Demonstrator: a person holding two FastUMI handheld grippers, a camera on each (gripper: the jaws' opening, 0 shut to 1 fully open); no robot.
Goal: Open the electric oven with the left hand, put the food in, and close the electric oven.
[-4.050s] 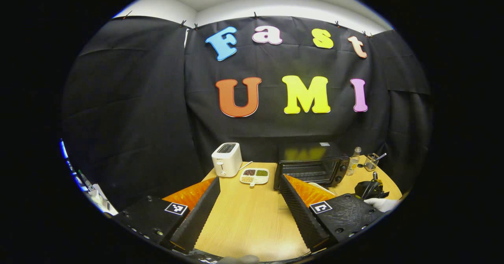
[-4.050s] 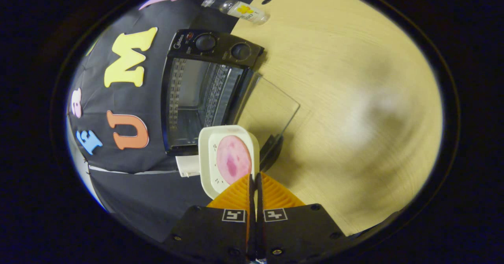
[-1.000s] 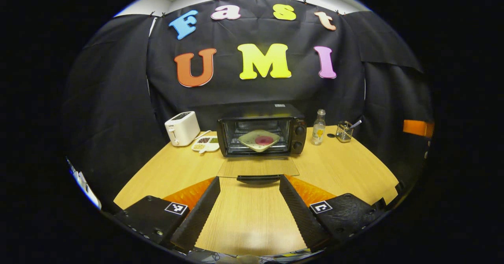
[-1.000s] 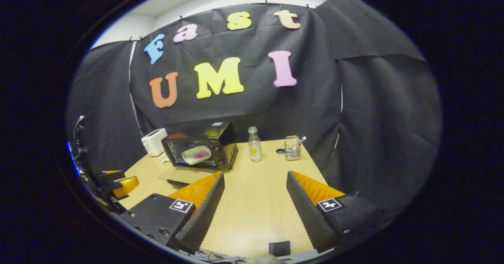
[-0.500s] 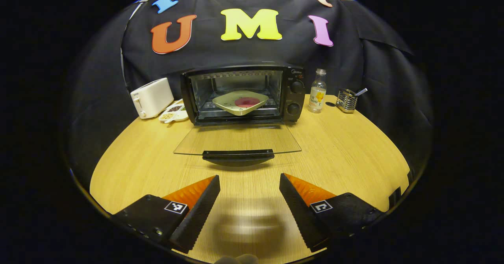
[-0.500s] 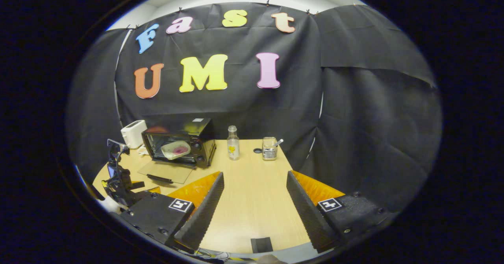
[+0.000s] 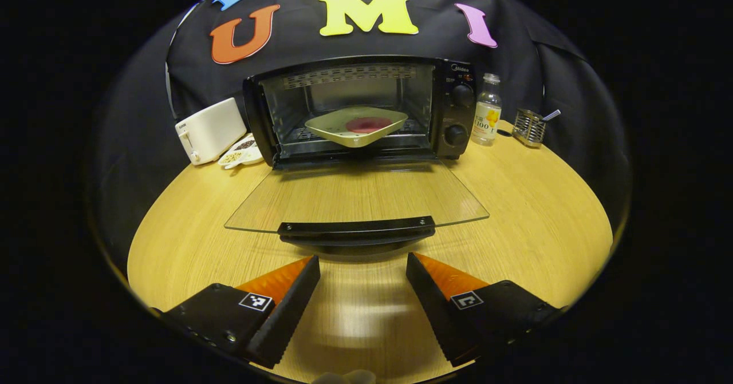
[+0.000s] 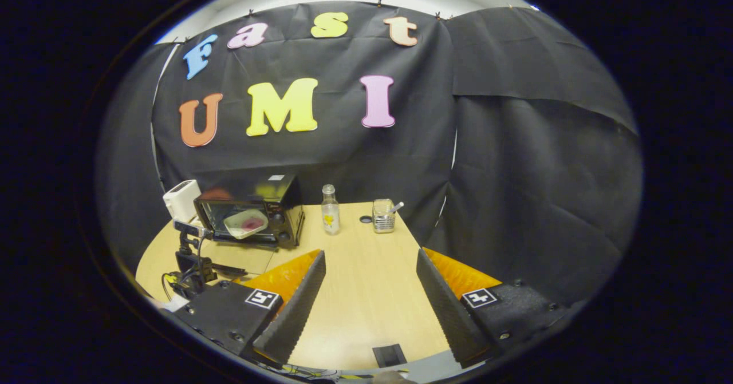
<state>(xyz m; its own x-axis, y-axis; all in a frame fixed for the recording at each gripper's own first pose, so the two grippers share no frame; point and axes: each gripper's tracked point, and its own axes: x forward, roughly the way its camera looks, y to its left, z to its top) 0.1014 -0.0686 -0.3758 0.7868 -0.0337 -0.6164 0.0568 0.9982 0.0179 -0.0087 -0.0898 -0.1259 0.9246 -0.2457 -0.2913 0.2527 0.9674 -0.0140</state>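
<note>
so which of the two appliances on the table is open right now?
The black oven: its glass door lies flat, plate inside. The white toaster beside it has no door.

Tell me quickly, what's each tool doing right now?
Left tool: open, holding nothing, just short of the oven door handle.
Right tool: open, holding nothing.

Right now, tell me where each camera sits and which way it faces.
Left gripper view: rides low on the left gripper, just short of the handle of the open oven door, facing straight into the oven and the plate inside; own open fingers at the bottom.
Right gripper view: rides on the right gripper, farther back and to the right, facing the table's far end; own open fingers at the bottom, left gripper far left.
Shared: oven, plate, toaster, bottle, left gripper.
</note>
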